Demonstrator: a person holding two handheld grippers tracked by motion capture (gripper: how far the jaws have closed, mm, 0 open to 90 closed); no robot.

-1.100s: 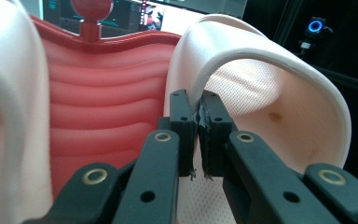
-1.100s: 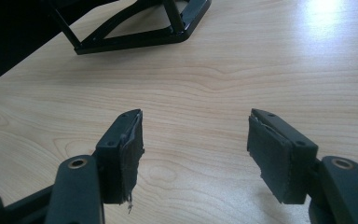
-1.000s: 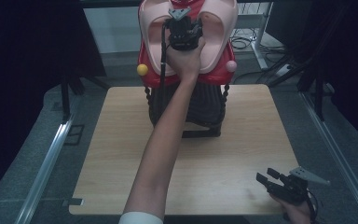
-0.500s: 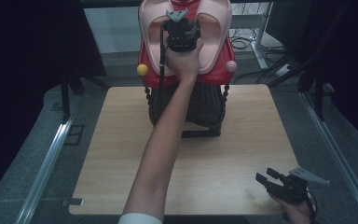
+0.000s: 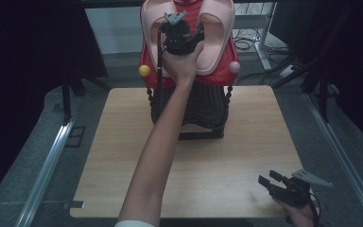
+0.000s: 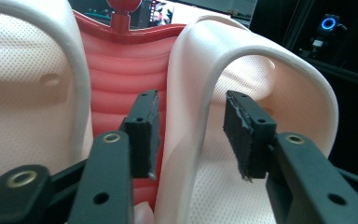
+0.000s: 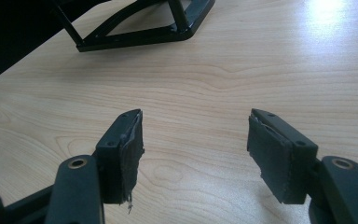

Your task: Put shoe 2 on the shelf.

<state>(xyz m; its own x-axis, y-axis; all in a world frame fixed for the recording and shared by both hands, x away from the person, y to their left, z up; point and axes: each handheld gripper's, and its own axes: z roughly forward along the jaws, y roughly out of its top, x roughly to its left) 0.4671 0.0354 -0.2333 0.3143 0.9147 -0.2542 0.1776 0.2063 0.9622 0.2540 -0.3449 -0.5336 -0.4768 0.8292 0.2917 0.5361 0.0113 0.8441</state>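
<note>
You see a dim, dark-edged high view; glare whitens your bench (image 7: 326, 14) top right; nearest tongs blur slightly.

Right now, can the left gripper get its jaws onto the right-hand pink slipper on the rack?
Probably yes. The left gripper is already at the pink slipper: its jaws have just been opening and stand either side of the slipper's side edge, pads apart from it. Nothing sits between. The red rack stands behind.

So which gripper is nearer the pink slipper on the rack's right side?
Left. The left gripper has its jaws open around the pink slipper's edge; the right gripper hovers over the table's near corner.
</note>
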